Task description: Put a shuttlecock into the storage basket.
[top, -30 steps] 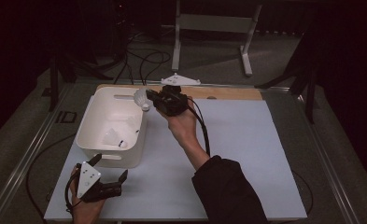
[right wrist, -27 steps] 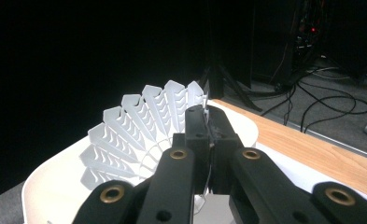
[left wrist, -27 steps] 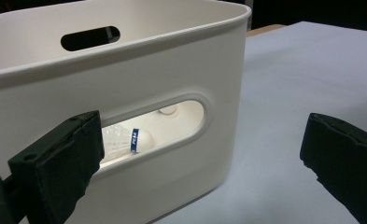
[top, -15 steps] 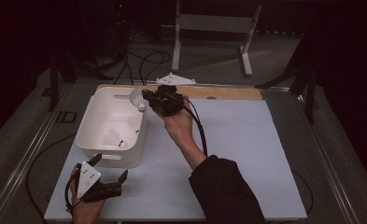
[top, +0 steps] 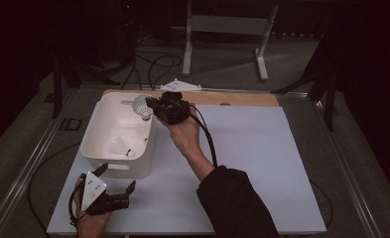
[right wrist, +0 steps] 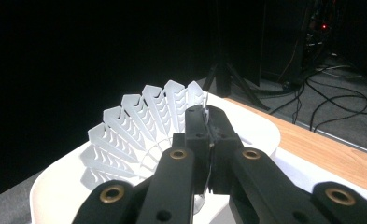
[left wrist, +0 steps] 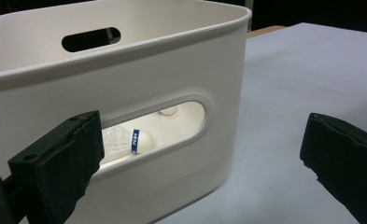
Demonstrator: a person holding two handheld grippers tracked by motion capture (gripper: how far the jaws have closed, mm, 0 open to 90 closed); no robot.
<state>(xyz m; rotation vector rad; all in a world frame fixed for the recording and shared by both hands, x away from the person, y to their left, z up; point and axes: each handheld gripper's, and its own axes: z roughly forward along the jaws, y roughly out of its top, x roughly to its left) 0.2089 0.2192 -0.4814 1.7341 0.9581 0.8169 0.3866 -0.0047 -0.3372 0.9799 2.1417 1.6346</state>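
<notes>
My left gripper (top: 114, 191) rests at seven o'clock on the table (top: 262, 163), jaws wide and empty, just beside the bin (top: 100, 148). At eleven o'clock my right gripper (top: 152, 105), jaws shut, pinches the shuttlecock (top: 143, 106) by its skirt edge over the bin's far corner. I judge that thin hold could slip, dropping it outside. It's white plastic, fanned and ribbed (right wrist: 144, 121).

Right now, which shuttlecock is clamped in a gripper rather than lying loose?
The white shuttlecock over the bin's far corner: the right gripper pinches its skirt. The other shuttlecock lies on the bin's floor, untouched.
</notes>
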